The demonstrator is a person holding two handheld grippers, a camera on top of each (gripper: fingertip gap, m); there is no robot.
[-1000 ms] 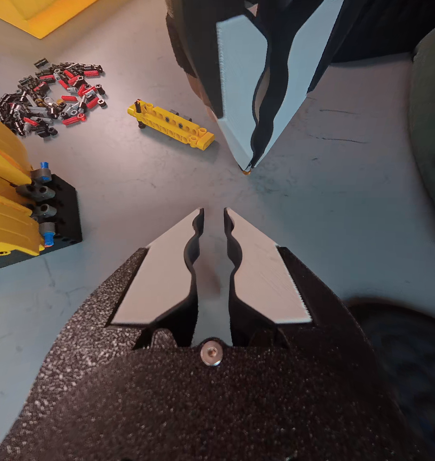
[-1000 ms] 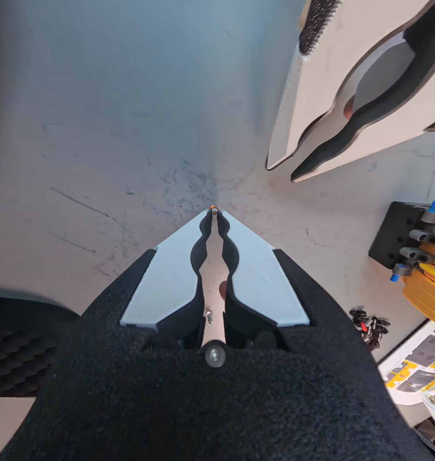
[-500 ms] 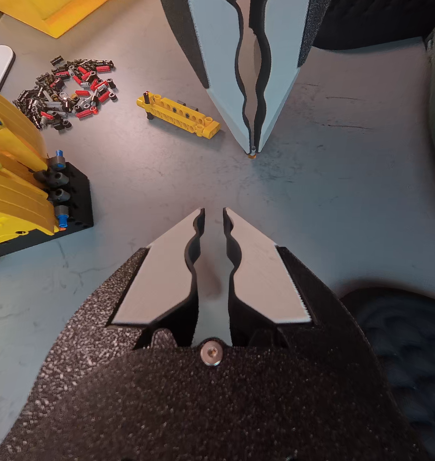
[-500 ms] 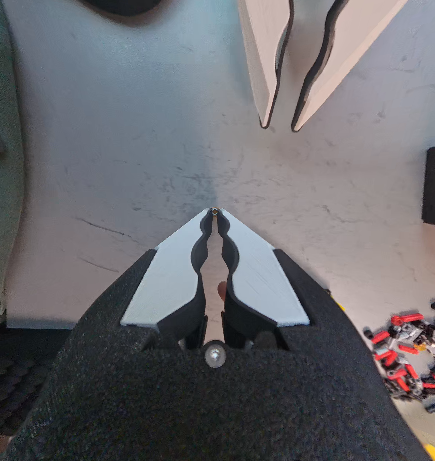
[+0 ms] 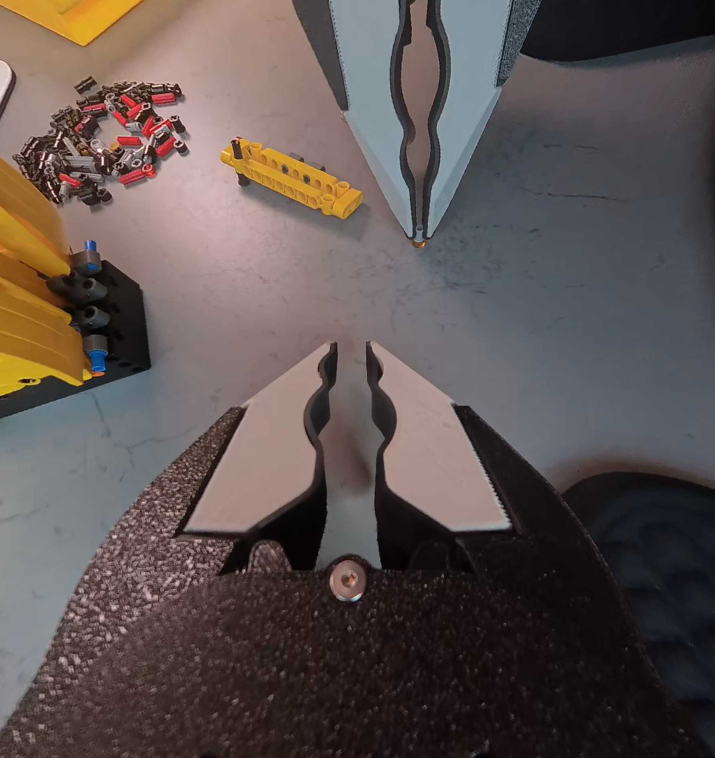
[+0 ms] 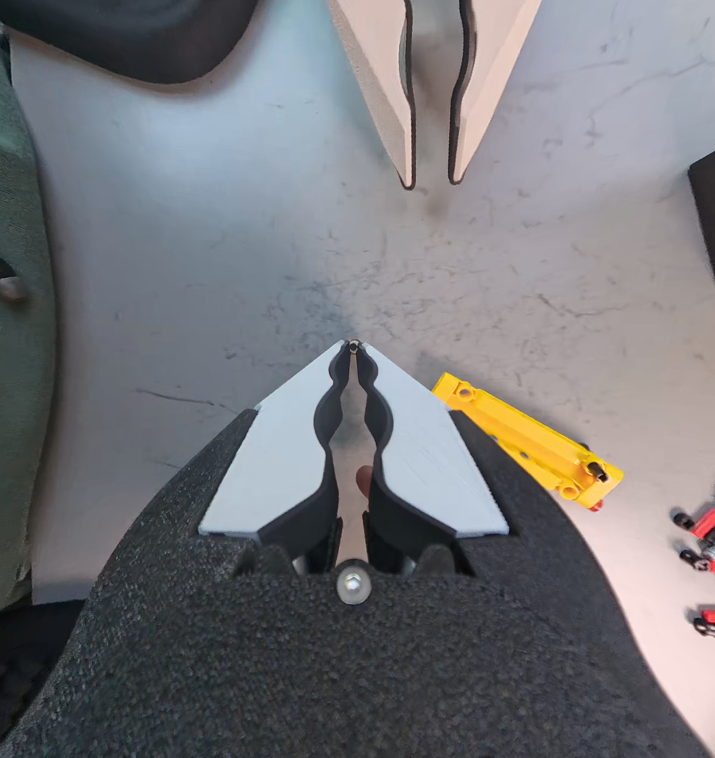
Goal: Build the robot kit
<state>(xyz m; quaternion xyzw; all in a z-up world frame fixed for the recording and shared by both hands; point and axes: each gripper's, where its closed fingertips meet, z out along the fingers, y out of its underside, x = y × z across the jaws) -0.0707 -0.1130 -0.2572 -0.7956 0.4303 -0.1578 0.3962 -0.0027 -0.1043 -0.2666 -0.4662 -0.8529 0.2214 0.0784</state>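
1. Right gripper (image 6: 353, 346) is pinched tight on a tiny grey pin with an orange tip (image 5: 418, 240), held above the grey table (image 5: 553, 307)
2. Left gripper (image 5: 351, 348), jaws slightly parted and empty, faces it
3. Yellow holed beam (image 5: 292, 177) lies just left of the pin; no writing is legible

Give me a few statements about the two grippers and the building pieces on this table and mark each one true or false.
1. The right gripper is shut on a small pin. True.
2. The left gripper holds the yellow beam. False: it is open and empty, and the beam lies on the table.
3. The pile of small parts is red, black and grey. True.
4. The two grippers touch at their tips. False: bare table shows between them.
5. The yellow beam lies in the pile. False: it lies apart.
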